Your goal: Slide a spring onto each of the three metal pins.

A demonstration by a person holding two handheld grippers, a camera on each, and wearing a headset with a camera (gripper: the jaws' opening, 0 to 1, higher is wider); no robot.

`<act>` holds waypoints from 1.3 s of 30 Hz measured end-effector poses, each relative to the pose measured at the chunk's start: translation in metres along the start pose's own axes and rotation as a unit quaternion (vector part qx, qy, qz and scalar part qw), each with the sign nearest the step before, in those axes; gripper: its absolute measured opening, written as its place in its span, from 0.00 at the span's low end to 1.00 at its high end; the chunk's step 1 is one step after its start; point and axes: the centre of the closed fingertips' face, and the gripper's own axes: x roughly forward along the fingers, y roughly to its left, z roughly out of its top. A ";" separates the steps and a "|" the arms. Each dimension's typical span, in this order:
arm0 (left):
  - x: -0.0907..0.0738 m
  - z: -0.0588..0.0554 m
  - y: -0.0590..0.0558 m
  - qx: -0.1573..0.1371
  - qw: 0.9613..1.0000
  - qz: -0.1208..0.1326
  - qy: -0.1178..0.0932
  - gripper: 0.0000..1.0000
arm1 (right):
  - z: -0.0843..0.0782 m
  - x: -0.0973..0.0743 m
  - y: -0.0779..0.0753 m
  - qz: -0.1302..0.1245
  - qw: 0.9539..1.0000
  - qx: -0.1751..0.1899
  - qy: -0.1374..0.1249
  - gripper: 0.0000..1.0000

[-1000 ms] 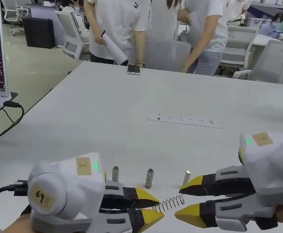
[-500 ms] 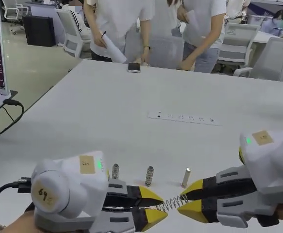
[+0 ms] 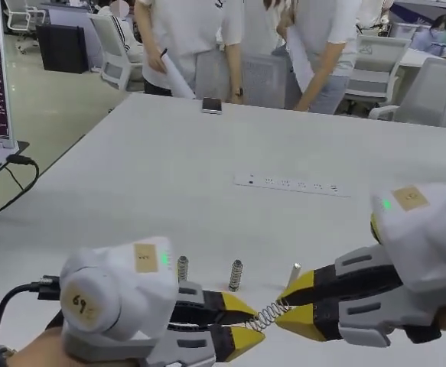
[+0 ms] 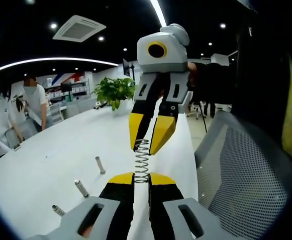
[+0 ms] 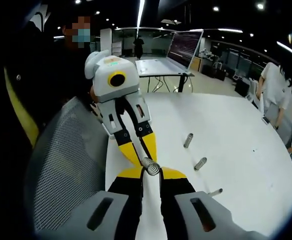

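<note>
You face a wide white worktable [image 3: 169,176] w/ a white power strip [image 3: 291,185]; pale grey office chairs [image 3: 437,95] & standing people [image 3: 184,38] beyond.

White rounded housings on left gripper [image 3: 247,327] and right gripper [image 3: 282,310]; grey slotted arms, black linkages, yellow wedge tips. Tan sticker [image 3: 144,258] and green light [image 3: 164,260] atop each housing. Handwritten "69" on the left gripper's round rear cap, black cable [image 3: 24,289] plugged in behind it.

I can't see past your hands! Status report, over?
Left gripper and right gripper both shut on one spring, held between them. Left pin, middle pin sprung; right pin bare. Nothing blocking it.
</note>
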 end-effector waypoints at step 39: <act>0.010 0.013 -0.001 0.007 1.000 -0.007 -0.021 0.02 | -0.005 0.008 0.002 0.081 0.983 -0.086 0.140 0.09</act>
